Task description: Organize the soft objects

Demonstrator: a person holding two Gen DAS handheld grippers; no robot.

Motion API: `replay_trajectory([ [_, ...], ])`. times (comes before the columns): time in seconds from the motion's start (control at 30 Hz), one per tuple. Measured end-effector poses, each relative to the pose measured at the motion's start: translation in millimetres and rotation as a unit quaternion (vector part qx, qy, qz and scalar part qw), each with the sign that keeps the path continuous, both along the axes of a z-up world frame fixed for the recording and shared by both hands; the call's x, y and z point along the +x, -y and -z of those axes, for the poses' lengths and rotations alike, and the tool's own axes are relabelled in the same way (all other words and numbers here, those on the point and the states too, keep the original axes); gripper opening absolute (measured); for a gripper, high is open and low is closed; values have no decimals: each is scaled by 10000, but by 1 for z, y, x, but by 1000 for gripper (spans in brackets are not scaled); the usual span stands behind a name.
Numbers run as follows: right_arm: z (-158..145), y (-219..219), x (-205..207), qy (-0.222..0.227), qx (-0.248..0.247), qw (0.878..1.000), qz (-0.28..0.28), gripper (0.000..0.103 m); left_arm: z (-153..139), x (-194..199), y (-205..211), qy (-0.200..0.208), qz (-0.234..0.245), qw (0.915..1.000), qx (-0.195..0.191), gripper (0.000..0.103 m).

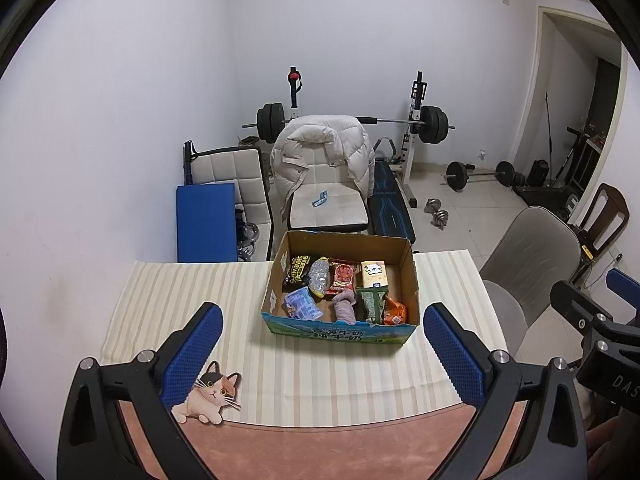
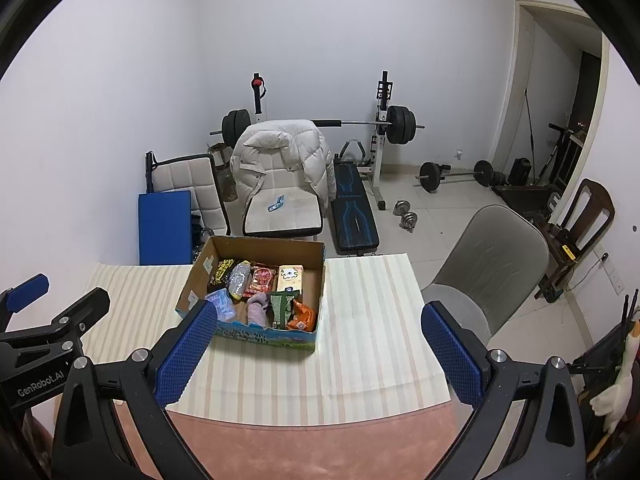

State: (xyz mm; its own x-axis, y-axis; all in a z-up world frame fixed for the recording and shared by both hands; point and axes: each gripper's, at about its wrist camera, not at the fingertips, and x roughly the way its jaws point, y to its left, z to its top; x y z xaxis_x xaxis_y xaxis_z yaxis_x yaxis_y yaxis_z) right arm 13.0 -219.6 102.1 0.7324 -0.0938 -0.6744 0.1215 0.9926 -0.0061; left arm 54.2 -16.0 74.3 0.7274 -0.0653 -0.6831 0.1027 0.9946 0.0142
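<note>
An open cardboard box (image 1: 414,276) (image 2: 320,280) stands on the striped cloth (image 1: 168,300) (image 2: 368,312) at the table's far middle. It holds several snack packets, a yellow carton (image 1: 374,274) and a rolled grey-pink sock (image 1: 345,307) (image 2: 256,309). A flat cat-shaped soft toy (image 1: 210,394) lies at the cloth's near left edge, by my left gripper's left finger. My left gripper (image 1: 323,352) is open and empty, held above the near table. My right gripper (image 2: 320,354) is open and empty, also short of the box.
A white chair with a puffy jacket (image 1: 320,152) stands behind the table, beside a blue mat (image 1: 206,222) and a weight bench (image 1: 390,204). A grey chair (image 1: 532,256) (image 2: 492,256) stands to the right. Dumbbells lie on the floor.
</note>
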Motion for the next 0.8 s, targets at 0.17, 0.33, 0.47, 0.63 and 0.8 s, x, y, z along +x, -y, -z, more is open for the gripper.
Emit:
replay_trajectory([
  [0.17,-4,2,1,27,13,10000,43,103,-1,0,0,4,-20,10000,20,103],
  [0.33,-5,1,1,26,7,10000,31,103,-4,1,-1,14,-85,10000,11,103],
  [0.47,-6,-1,2,45,-29,10000,-8,103,-6,2,-4,25,-120,9999,-6,103],
  [0.63,-7,-4,5,47,-59,10000,-30,103,-6,2,-5,20,-116,9999,-19,103],
  [0.8,-8,-5,5,75,-65,9999,-18,103,-6,2,-6,45,-115,9999,-14,103],
])
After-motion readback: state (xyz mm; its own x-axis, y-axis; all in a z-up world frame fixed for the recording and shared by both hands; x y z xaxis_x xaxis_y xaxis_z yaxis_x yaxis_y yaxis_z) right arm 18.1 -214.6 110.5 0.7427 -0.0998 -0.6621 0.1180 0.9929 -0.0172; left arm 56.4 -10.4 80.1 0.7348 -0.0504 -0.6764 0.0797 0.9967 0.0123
